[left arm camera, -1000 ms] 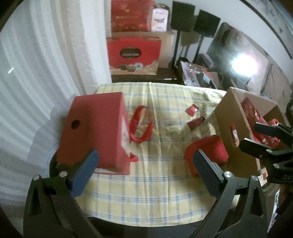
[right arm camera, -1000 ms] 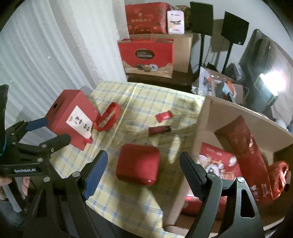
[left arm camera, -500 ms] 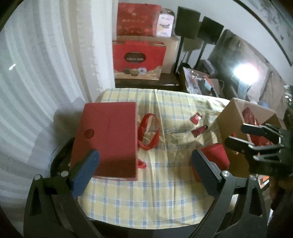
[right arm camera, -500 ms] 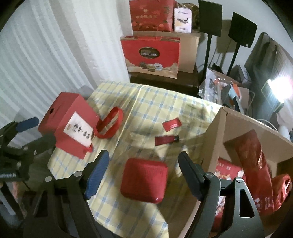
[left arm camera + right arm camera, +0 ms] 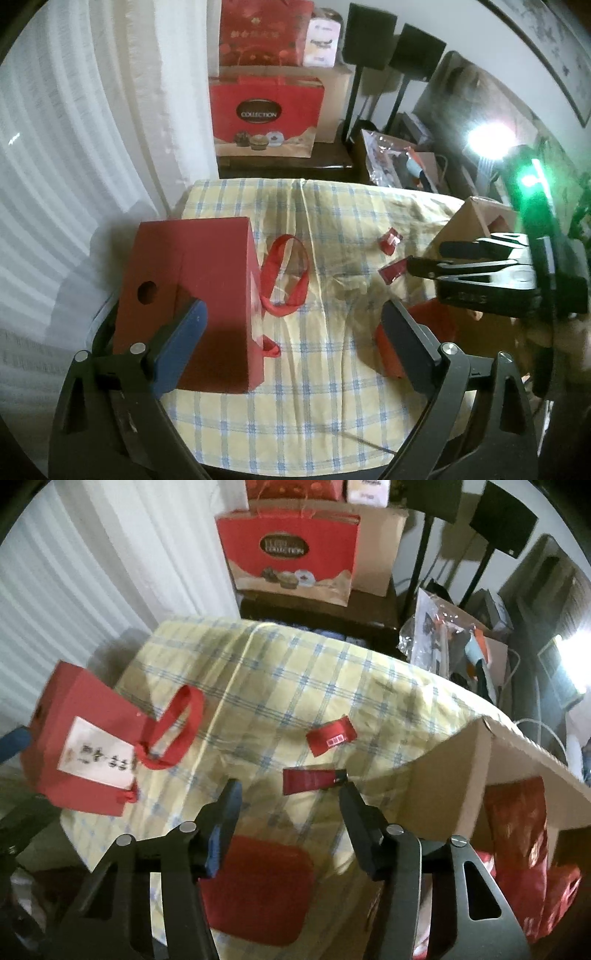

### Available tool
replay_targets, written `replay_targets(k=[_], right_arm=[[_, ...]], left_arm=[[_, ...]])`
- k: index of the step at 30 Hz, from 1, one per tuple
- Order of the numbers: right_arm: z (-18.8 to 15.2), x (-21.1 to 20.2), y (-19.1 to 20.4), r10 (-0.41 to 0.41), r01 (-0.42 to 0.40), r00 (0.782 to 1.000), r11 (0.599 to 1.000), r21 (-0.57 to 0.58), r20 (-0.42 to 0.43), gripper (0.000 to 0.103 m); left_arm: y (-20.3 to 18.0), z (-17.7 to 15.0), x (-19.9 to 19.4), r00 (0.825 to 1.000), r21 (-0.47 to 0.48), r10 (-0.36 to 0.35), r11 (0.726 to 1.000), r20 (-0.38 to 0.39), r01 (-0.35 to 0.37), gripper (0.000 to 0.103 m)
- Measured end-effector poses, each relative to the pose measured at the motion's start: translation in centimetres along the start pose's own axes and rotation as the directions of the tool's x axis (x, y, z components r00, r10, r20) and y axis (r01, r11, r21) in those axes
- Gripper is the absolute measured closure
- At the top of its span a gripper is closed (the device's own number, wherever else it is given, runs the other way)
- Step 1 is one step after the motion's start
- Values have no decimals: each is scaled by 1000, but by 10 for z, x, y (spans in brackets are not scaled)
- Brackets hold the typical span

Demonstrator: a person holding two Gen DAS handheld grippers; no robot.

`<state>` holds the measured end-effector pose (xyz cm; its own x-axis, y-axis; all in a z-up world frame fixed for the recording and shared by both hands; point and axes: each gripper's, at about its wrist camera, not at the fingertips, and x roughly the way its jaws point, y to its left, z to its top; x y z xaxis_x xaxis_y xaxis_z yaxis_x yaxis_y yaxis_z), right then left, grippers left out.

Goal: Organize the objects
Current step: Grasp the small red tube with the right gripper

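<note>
Red items scattered on a checked cloth, carton alongside

Tall red gift box (image 5: 85,738) with white label and ribbon loop lies at 9 o'clock; small red packet (image 5: 331,736) and dark red stick (image 5: 310,780) near centre; rounded red case (image 5: 258,886) at 6; open cardboard box (image 5: 443,775) holding red bags at 3.

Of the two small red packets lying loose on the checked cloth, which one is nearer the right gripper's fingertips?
The darker, longer red packet, lying just ahead of the closing right gripper. The brighter packet with a white label lies farther up the cloth.
</note>
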<state>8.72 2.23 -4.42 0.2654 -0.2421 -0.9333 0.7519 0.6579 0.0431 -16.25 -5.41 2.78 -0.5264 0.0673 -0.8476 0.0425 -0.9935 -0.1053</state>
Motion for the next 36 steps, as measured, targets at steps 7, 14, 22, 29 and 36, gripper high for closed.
replay_targets(k=[7,14,22,29,36], right_arm=[[12,41,8,-64,58,991,997,-52,-117,49],[15,67,6,-133,119,974,989,-84,-186,45],[17,82,0,-174,157,963,983,-96,-206,42],[16,83,-4,-136,122,966,990,-78,-219,73],[15,83,-5,-117,108,967,993,-56,-224,78]], left_arm=[[3,-1,3,1000,0,0,1000,-5,0,9],[8,-2,3,1000,-6,-10,1000,-2,10,9],[12,-3,6,1000,-16,-23,1000,-8,23,9],[10,-3,8,999,-14,-32,999,-14,32,9],[8,-4,8,999,-13,-37,999,-16,36,9]])
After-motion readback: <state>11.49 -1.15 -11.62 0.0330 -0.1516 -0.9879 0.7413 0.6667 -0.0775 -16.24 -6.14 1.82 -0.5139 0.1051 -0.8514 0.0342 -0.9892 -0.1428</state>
